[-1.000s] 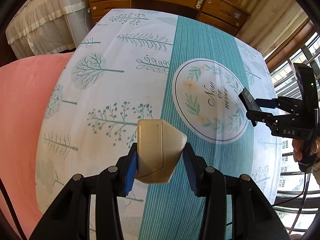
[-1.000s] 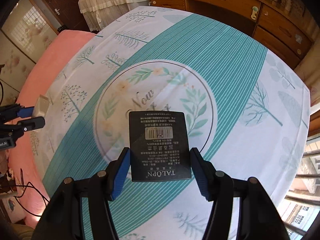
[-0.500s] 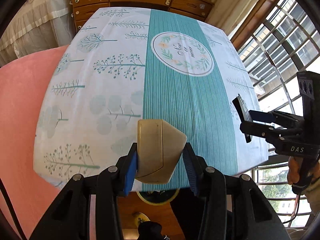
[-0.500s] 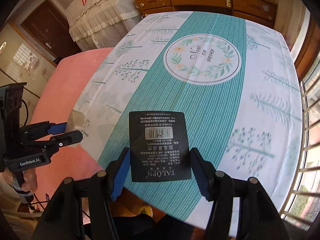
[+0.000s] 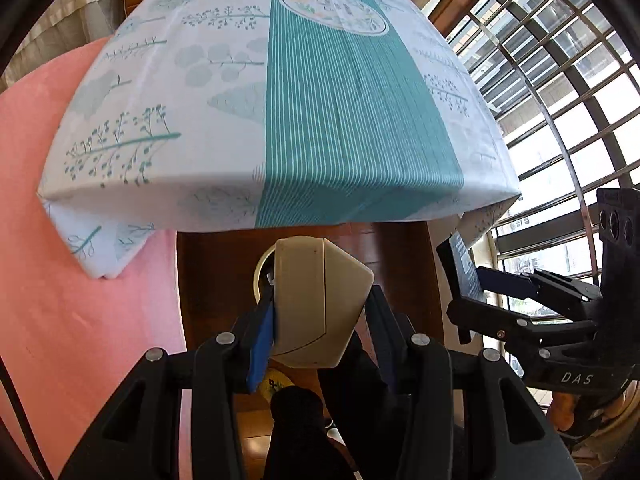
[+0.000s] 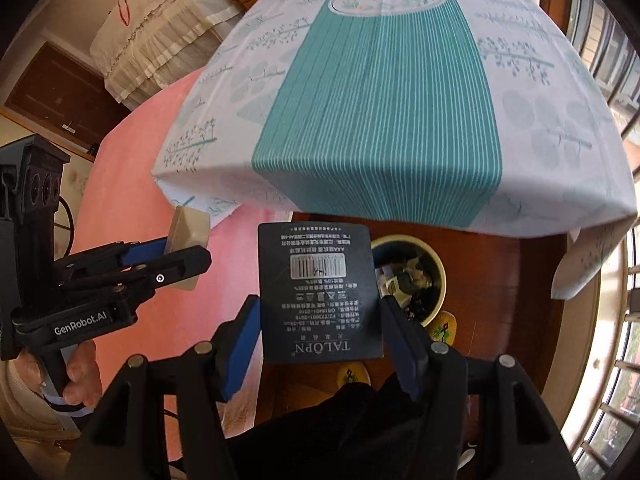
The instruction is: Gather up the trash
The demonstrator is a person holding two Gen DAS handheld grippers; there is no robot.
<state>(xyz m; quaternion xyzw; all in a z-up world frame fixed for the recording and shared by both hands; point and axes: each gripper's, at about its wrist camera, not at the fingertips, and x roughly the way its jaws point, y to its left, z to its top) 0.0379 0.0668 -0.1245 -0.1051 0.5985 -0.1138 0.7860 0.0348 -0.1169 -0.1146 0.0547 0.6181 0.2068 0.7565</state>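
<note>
Left claw (image 5: 320,316) is clamping a beige packet (image 5: 320,304), right claw (image 6: 320,320) is gripping a dark card sleeve (image 6: 320,292), both hanging past the table (image 6: 400,120) edge over the floor bin (image 6: 438,264) that's already holding scraps. Looks like pickup's done, just dropping left.

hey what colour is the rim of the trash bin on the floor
Pale yellow; the trash bin shows best in the right wrist view, beside the black card.

— Black plastic on the left hand-held gripper (image 5: 320,312), blue pads, silver screws?
— Same on the right hand-held gripper (image 6: 320,312). White "DAS" lettering there, "GenRobot.AI" on the left. Cream sleeve (image 6: 18,396) visible.
</note>
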